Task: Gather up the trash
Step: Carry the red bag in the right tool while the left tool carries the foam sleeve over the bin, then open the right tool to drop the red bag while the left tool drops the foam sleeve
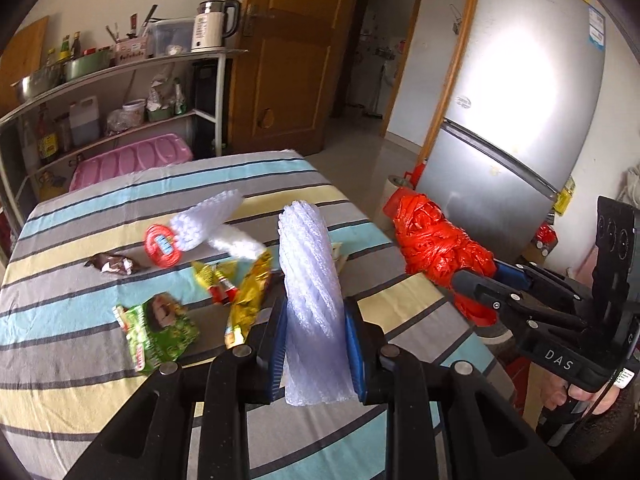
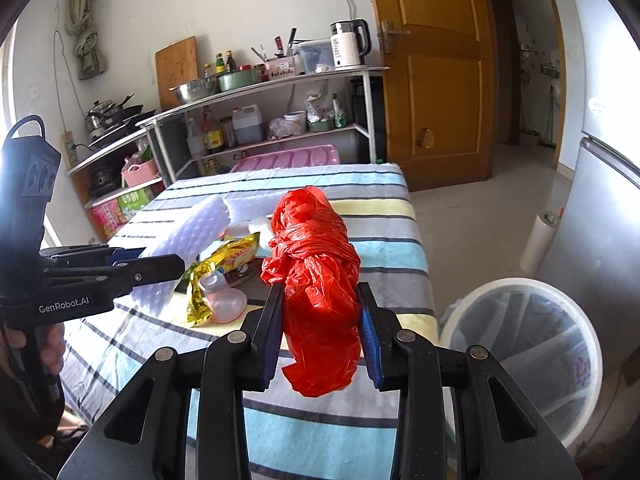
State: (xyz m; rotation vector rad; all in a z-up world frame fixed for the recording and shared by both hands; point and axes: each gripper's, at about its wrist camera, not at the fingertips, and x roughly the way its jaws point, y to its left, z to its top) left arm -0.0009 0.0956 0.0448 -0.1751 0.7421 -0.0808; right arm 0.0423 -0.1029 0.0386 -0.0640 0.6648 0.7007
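My left gripper (image 1: 316,316) is shut on a rolled white foam net sleeve (image 1: 310,280) held above the striped table (image 1: 80,360). My right gripper (image 2: 322,312) is shut on a crumpled red plastic bag (image 2: 318,280); it also shows in the left wrist view (image 1: 436,240) at the table's right edge. On the table lie a green snack packet (image 1: 160,328), a yellow wrapper (image 1: 248,300), a brown wrapper (image 1: 114,264), a red ring-shaped wrapper (image 1: 162,245) and another white foam net (image 1: 208,220). A white trash bin (image 2: 524,356) stands on the floor right of the table.
A metal shelf (image 1: 120,68) with a kettle (image 1: 212,26), bowls and bottles stands behind the table. A pink tray (image 1: 132,160) leans below it. A silver fridge (image 1: 520,120) stands at the right, a wooden door (image 1: 288,52) behind. A paper roll (image 2: 542,240) stands by the fridge.
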